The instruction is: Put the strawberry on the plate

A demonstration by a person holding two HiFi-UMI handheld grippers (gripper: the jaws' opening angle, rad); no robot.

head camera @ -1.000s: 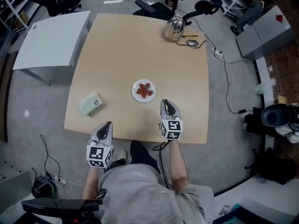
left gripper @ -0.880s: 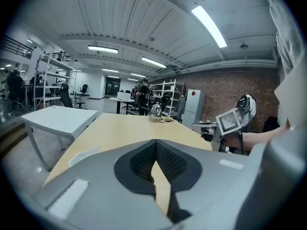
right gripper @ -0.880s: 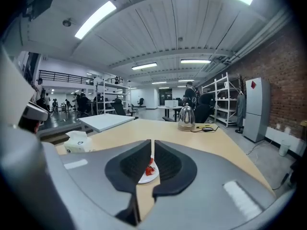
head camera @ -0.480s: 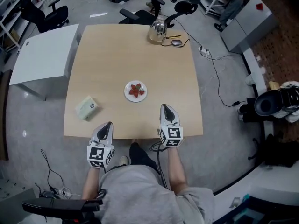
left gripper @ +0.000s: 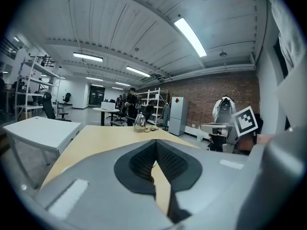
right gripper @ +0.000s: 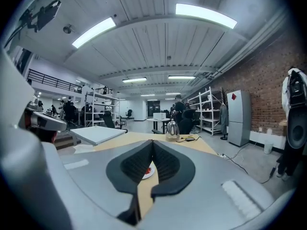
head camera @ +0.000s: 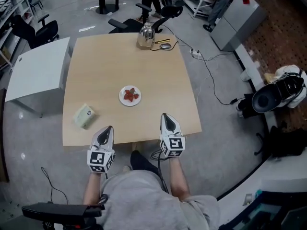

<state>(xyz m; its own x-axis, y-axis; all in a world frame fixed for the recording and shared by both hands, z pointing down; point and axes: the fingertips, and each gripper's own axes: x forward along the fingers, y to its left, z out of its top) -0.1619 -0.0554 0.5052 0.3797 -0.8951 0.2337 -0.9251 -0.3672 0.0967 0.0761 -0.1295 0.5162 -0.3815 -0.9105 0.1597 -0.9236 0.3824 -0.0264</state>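
Broadly, the pale wooden tabletop (head camera: 110, 66) fills the middle of the head view, with a lower white table (head camera: 33, 71) off its 9 o'clock side on the grey floor. Both grippers hover over the tabletop's near edge, at 6 o'clock. The left gripper (head camera: 110, 128) has its jaws pressed together at the tips with nothing between them. The right gripper (head camera: 164, 115) is likewise closed tight and empty. A metal kettle (head camera: 145, 36) stands at the far edge, at 12 o'clock. A pale green packet (head camera: 84, 116) lies toward 8 o'clock, near the left gripper.

The small white round plate (head camera: 121, 98) sits near the centre of the tabletop. It lies at about 11 o'clock from the right gripper and about 1 o'clock from the left one, apart from both. The strawberry (head camera: 130, 95) rests on the plate, touching neither gripper. It shows as a bright red cluster against the white, small enough that I cannot tell whether it is one fruit or several pieces. In the right gripper view a sliver of the plate with a spot of red shows just below the closed jaw tips, farther along the tabletop.
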